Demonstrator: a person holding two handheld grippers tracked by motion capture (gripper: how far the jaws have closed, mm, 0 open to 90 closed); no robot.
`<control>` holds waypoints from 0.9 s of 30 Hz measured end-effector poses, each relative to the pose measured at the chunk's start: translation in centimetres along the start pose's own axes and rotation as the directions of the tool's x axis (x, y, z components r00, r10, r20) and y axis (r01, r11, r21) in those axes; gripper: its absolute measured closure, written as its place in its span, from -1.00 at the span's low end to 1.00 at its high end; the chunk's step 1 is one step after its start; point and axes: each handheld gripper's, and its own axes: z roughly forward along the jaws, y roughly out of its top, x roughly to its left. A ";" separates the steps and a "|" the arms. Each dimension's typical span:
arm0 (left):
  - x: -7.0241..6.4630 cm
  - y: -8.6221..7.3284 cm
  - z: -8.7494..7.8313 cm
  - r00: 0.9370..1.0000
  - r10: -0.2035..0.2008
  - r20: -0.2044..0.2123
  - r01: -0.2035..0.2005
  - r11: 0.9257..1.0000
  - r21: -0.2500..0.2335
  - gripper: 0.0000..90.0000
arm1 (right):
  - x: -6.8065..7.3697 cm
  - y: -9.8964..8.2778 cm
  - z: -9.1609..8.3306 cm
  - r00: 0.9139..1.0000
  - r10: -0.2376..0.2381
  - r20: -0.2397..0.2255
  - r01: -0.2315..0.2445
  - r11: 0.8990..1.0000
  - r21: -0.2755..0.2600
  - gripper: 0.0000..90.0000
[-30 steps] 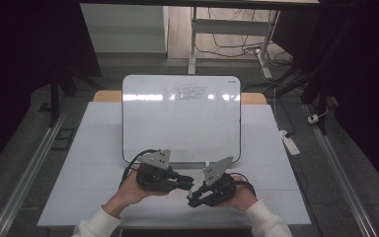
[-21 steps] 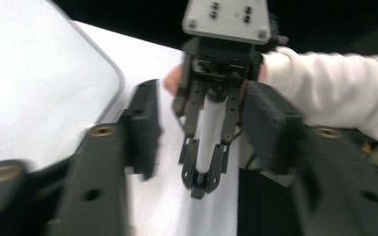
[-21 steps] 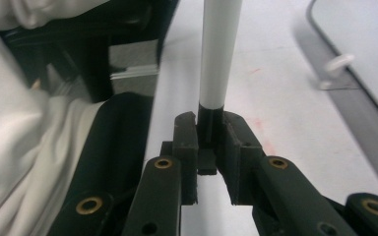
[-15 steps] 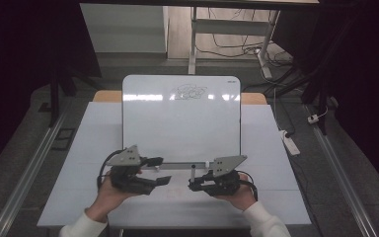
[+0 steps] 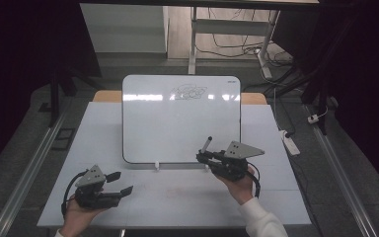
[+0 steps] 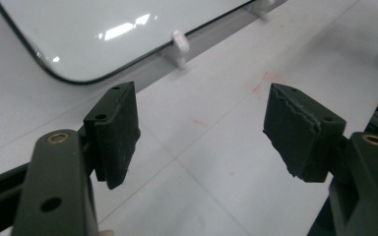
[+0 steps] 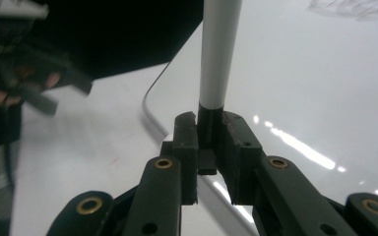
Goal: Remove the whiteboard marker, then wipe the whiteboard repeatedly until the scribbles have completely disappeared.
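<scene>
White marker [image 7: 220, 54] is pinched by the right gripper [image 5: 203, 156] at centre frame; the left gripper [image 5: 120, 182], lower left, has just spread empty. Next, probably bringing the tip onto the whiteboard [image 5: 177, 123].

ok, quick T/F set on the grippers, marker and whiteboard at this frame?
1. The right gripper is clamped on the marker. True.
2. The left gripper holds a cap. False: its jaws stand apart, having just been opening, with nothing between them.
3. The whiteboard is blank. False: a scribble sits near its top edge.
4. The marker lies flat on the table. False: it sticks up from the right gripper.
5. The left gripper is over bare table. True.
</scene>
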 end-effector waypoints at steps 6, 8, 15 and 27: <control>0.7 -0.8 0.1 1.000 -0.018 -0.024 0.018 1.000 0.000 -0.33 | -1.7 1.5 0.0 0.996 0.053 0.070 -0.047 0.995 -0.083 0.72; 1.0 -1.1 0.2 0.999 -0.032 -0.026 0.032 0.999 0.000 -0.33 | -2.6 2.1 0.2 0.992 0.087 0.089 -0.077 0.991 -0.111 0.72; 1.4 -1.3 0.3 0.998 -0.049 -0.030 0.049 0.999 -0.012 -0.34 | -5.7 4.8 2.9 0.977 0.141 0.160 -0.114 0.979 -0.167 0.72; 2.2 -1.7 0.5 0.997 -0.067 -0.040 0.066 0.998 -0.018 -0.33 | -11.6 11.1 11.4 0.931 0.127 0.341 -0.075 0.984 -0.163 0.72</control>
